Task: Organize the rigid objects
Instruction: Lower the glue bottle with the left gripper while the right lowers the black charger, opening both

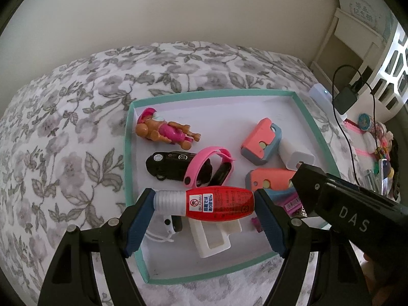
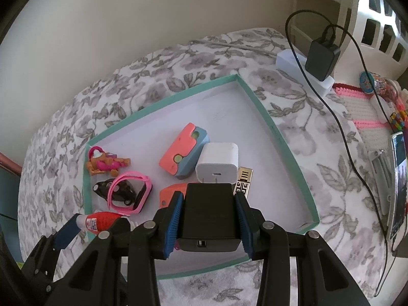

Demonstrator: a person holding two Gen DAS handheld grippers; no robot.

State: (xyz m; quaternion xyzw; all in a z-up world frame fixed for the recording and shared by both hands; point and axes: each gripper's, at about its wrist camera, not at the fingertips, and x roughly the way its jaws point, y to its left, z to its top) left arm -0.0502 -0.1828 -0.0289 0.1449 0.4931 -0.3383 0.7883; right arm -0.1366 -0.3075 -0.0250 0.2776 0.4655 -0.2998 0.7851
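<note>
My left gripper (image 1: 204,206) is shut on a red glue bottle (image 1: 219,202) with a white cap, held crosswise just above the near part of a teal-rimmed white tray (image 1: 128,137). My right gripper (image 2: 209,219) is shut on a black USB charger block (image 2: 209,216), low over the same tray (image 2: 288,150). In the tray lie a pink doll figure (image 1: 165,130), a black toy car (image 1: 173,165), a pink watch band (image 1: 207,168), two coral-and-blue cases (image 1: 261,141) and a white plug adapter (image 2: 218,164). The glue bottle (image 2: 102,220) also shows at the right wrist view's lower left.
The tray rests on a floral bedspread (image 1: 63,153). A white power strip with a black adapter (image 2: 321,56) and trailing cable lies beyond the tray's right corner. A crocheted mat (image 2: 362,109), a phone (image 2: 397,181) and small trinkets sit at the far right. White plastic pieces (image 1: 211,239) lie under the bottle.
</note>
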